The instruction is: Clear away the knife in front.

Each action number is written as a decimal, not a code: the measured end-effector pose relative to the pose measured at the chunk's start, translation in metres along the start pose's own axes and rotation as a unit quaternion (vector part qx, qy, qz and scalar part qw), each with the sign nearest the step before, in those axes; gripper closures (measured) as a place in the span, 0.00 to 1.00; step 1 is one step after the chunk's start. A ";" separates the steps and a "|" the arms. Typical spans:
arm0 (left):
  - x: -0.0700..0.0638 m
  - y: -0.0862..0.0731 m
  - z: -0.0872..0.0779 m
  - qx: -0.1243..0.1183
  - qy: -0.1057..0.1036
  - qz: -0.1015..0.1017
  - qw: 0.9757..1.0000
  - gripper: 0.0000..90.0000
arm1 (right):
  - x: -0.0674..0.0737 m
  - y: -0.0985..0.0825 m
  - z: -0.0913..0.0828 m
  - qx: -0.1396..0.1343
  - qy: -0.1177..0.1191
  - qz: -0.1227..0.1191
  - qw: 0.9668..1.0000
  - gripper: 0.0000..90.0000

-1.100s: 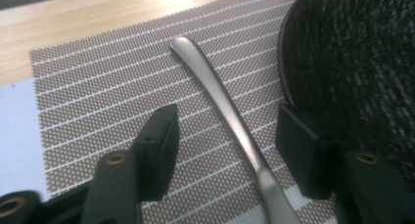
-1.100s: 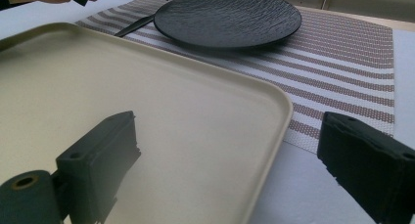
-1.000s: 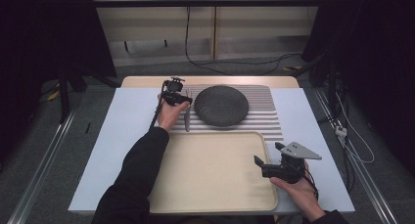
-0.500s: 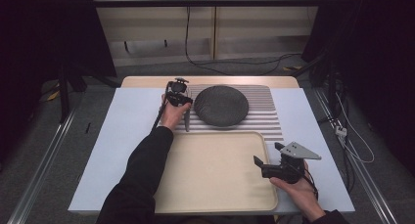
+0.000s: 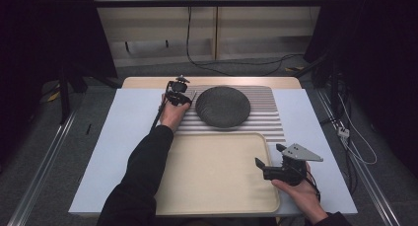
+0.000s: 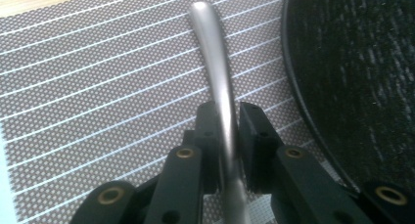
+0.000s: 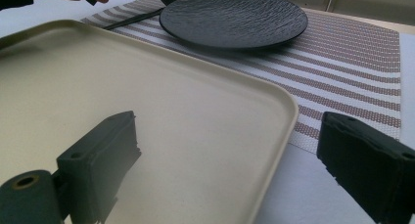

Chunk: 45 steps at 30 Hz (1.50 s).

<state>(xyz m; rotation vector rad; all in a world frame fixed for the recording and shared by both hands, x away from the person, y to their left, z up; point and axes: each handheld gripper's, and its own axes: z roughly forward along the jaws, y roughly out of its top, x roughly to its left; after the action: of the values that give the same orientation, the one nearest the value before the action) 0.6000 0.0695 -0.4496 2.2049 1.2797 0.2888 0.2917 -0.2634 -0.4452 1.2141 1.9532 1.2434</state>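
Note:
My left gripper (image 5: 186, 95) is at the far left of the striped placemat (image 5: 266, 120), just left of the round black plate (image 5: 223, 106). It is shut on the curved silver handle of a metal utensil (image 6: 210, 43), which runs forward from the jaws over the placemat (image 6: 98, 77). The utensil's other end is hidden. The plate's rim (image 6: 362, 62) lies close on the right. My right gripper (image 5: 270, 156) is held open over the right edge of the beige tray (image 5: 212, 171). Nothing is between its jaws (image 7: 230, 128).
The tray (image 7: 147, 111) lies bare in front of the placemat (image 7: 352, 53) and the plate (image 7: 234, 18). White table surface (image 5: 113, 137) runs along both sides. Cables trail on the floor beyond the far edge.
The left hand has shifted slightly toward the plate with the utensil held. The right gripper has stayed put.

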 end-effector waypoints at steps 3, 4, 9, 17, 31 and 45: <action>0.000 0.000 0.000 0.002 -0.002 -0.004 1.000 0.89 | 0.000 0.000 0.000 0.001 0.000 0.000 1.000 0.09; 0.001 0.001 0.000 0.005 -0.004 -0.003 1.000 0.89 | 0.000 0.000 0.000 0.001 0.000 0.000 1.000 0.09; -0.001 0.000 0.000 0.002 0.004 0.002 1.000 0.88 | 0.000 0.000 0.001 0.001 0.000 0.001 1.000 0.09; -0.002 0.002 0.000 0.009 0.005 0.000 1.000 0.89 | 0.000 0.000 0.000 0.002 0.000 0.000 1.000 0.09; -0.002 0.000 -0.001 0.007 0.002 -0.002 1.000 0.89 | 0.001 0.000 0.000 0.000 -0.001 -0.001 1.000 0.09; 0.003 0.003 -0.012 0.003 0.004 0.001 1.000 0.89 | 0.001 0.000 0.000 0.001 0.000 -0.002 1.000 0.09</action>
<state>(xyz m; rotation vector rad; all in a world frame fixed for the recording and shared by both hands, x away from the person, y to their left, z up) 0.5978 0.0755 -0.4384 2.2116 1.2846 0.2964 0.2910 -0.2625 -0.4448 1.2092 1.9568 1.2403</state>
